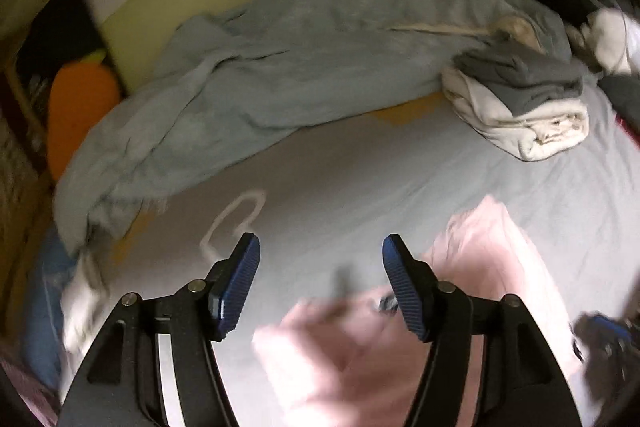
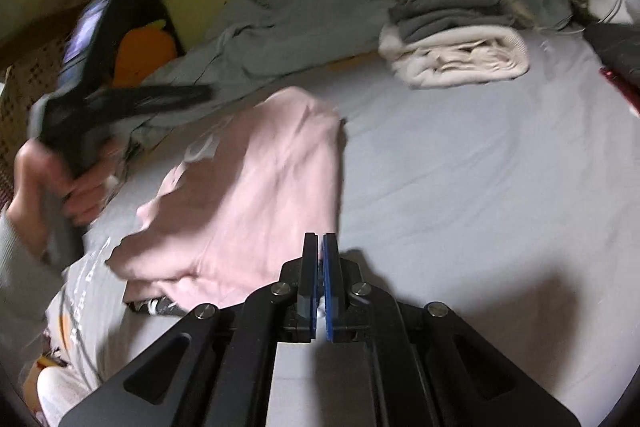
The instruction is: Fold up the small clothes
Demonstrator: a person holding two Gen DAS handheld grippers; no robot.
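Lying part-folded on the grey bed sheet [image 2: 460,155], the pink garment [image 2: 256,187] sits near left. Left gripper [image 1: 320,259] jaws apart, nothing between them, above the garment's edge. Right gripper [image 2: 320,247] fully closed, empty, just right of it. Folded pile [image 2: 456,43] far right.

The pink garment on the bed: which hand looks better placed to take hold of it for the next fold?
Probably the left. The left gripper is open just above the pink garment; the right gripper is shut, empty, over bare sheet beside it.
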